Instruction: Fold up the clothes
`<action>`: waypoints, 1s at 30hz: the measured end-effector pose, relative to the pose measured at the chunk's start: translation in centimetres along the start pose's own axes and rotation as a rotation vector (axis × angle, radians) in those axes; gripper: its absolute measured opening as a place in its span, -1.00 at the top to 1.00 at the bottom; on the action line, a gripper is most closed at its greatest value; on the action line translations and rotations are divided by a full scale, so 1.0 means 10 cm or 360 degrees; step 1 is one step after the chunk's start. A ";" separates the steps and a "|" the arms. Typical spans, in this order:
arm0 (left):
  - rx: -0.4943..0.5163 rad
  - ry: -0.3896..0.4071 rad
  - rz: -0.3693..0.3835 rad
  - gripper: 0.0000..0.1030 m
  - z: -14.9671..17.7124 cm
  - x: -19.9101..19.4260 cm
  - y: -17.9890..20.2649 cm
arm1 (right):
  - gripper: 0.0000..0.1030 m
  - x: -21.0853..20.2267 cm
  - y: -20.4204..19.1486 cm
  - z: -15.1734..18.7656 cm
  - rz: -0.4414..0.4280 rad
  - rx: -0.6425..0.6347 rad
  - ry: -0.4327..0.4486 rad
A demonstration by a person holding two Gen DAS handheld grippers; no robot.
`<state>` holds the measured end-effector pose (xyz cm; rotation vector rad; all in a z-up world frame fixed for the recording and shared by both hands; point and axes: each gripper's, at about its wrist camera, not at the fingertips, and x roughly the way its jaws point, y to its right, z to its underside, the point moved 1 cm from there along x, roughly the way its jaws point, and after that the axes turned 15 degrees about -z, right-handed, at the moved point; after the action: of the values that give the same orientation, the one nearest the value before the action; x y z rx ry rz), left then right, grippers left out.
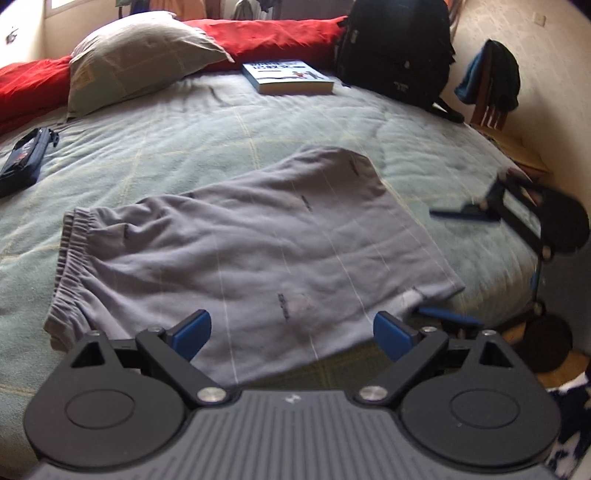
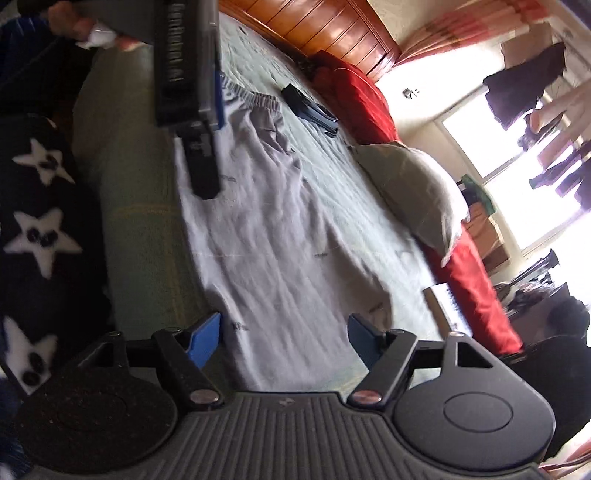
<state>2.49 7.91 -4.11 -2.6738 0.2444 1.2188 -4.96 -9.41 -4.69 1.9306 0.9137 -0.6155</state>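
Grey shorts (image 1: 258, 243) lie flat on the pale green bedspread (image 1: 184, 140), waistband to the left, leg hem to the right. My left gripper (image 1: 291, 334) is open at the shorts' near edge, its blue pads (image 1: 194, 332) wide apart over the cloth. My right gripper (image 1: 424, 262) is rolled on its side at the shorts' right hem, open, its lower finger by the hem corner. In the right wrist view the shorts (image 2: 280, 236) stretch away between the open right gripper (image 2: 284, 341) pads, which grip nothing. The left gripper (image 2: 205, 177) shows side-on above the cloth.
On the far side of the bed lie a grey pillow (image 1: 140, 62), a red blanket (image 1: 273, 33), a blue book (image 1: 288, 77) and a black backpack (image 1: 395, 51). A dark pouch (image 1: 22, 158) rests at the left. A chair (image 1: 491, 81) draped with clothes stands by the right wall. Star-patterned fabric (image 2: 40, 229) is beside the bed.
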 end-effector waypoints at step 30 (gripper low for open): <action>0.0345 0.0277 -0.0100 -0.84 -0.16 0.21 0.64 | -0.63 -0.07 0.07 0.14 0.0014 0.0107 0.0061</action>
<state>3.57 1.15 -5.33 -2.5773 0.2975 0.8865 -4.87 -11.15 -4.51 2.0115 0.9183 -0.6132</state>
